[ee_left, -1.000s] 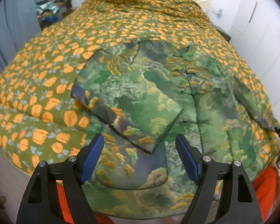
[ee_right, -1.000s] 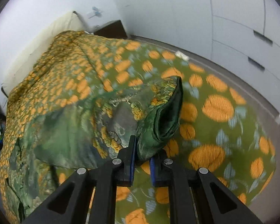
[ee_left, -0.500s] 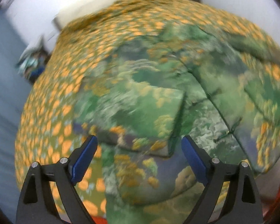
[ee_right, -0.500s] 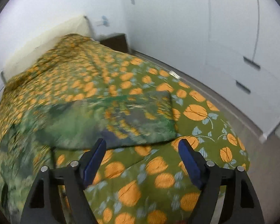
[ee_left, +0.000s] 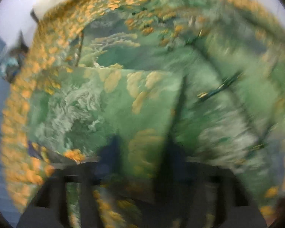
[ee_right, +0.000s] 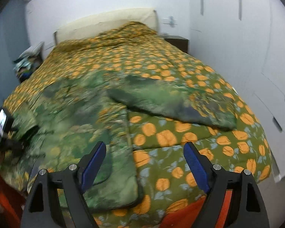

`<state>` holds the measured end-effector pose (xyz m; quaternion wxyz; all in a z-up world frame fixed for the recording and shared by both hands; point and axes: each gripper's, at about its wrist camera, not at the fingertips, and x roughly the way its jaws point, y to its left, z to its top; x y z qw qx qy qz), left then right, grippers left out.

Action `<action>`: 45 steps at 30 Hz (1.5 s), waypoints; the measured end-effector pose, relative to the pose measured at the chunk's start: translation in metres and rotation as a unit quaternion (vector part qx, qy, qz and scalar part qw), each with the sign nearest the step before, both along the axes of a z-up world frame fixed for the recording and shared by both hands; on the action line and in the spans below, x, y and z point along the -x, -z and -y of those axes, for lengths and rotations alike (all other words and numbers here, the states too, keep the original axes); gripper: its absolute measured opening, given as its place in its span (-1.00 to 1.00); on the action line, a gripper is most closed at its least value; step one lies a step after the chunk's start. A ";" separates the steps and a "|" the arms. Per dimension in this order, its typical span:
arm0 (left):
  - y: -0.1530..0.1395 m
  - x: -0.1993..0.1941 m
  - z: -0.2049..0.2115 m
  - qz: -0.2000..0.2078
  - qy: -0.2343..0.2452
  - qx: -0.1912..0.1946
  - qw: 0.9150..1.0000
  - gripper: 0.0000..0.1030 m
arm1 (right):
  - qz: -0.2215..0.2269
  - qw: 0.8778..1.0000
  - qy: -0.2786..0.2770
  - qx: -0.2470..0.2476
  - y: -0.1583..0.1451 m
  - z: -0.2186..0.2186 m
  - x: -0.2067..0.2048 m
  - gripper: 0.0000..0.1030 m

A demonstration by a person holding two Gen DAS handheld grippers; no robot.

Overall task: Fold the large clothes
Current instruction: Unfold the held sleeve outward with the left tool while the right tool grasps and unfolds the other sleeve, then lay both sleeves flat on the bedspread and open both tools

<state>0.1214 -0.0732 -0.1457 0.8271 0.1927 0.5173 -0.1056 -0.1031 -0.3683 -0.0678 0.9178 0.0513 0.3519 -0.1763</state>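
Since a second ago: my right gripper (ee_right: 144, 163) had let go of the sleeve cuff and pulled back, while my left gripper (ee_left: 142, 152) had swung in low over the cloth.
Right gripper: its blue pads stood wide apart at the bottom of the frame, grasping nothing.
Left gripper: smeared by motion at the bottom centre; I could not tell how its jaws stood, though fabric showed between the two dark fingers.
Jacket: the green landscape-print jacket (ee_right: 81, 133) lay spread on the orange-flowered bedspread (ee_right: 209, 138), filling the lower left of the right view.
Sleeves: one sleeve (ee_right: 171, 102) stretched out flat toward the middle right; the other (ee_left: 108, 110) lay folded across the front, centre left of the left view.
Step in hand: I judged the sleeve folds half done.
Next move: the outstretched sleeve likely needed gripping near its cuff and carrying across the body.
Hard to make out: the left view was blurred throughout; the jacket's hem was cut off by both grippers.
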 end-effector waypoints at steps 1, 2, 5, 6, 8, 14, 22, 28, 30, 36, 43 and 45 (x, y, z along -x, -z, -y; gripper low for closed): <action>-0.011 0.002 -0.004 0.019 -0.015 -0.006 1.000 -0.82 | 0.002 1.000 -0.011 0.008 -0.001 -0.008 0.000 0.61; -0.028 0.004 -0.013 0.043 -0.028 0.007 0.999 -0.82 | 0.003 1.000 -0.017 0.013 -0.003 -0.013 0.000 0.61; -0.077 0.007 -0.061 0.084 -0.089 0.065 0.990 -0.82 | 0.012 0.999 -0.034 0.029 -0.011 -0.027 0.000 0.61; -0.092 0.009 -0.081 0.099 -0.113 0.081 0.985 -0.82 | 0.017 0.999 -0.040 0.033 -0.014 -0.031 0.000 0.61; -0.119 0.012 -0.132 0.129 -0.165 0.095 0.973 -0.82 | 0.024 0.998 -0.043 0.036 -0.020 -0.035 0.000 0.61; -0.128 0.026 -0.309 0.161 -0.387 0.055 0.906 -0.35 | 0.036 0.997 -0.047 0.038 -0.030 -0.042 -0.001 0.61; -0.087 0.097 -0.382 0.132 -0.530 0.117 0.830 0.47 | 0.025 0.998 -0.034 0.040 -0.031 -0.035 0.000 0.61; -0.106 0.106 -0.286 0.130 -0.427 0.204 0.871 0.74 | 0.013 0.998 -0.031 0.048 -0.031 -0.029 -0.004 0.61; -0.115 0.099 -0.252 0.125 -0.382 0.224 0.888 0.75 | 0.015 0.998 -0.031 0.053 -0.032 -0.028 -0.005 0.61; -0.146 0.095 -0.135 0.142 -0.260 0.263 0.918 0.92 | 0.027 0.998 -0.028 0.056 -0.038 -0.032 -0.005 0.61; -0.145 0.125 -0.027 0.133 -0.162 0.235 0.949 0.93 | 0.010 0.999 -0.013 0.045 -0.037 -0.044 -0.008 0.61; -0.144 0.135 -0.014 0.135 -0.149 0.221 0.954 0.93 | -0.005 0.999 -0.017 0.044 -0.037 -0.050 -0.009 0.69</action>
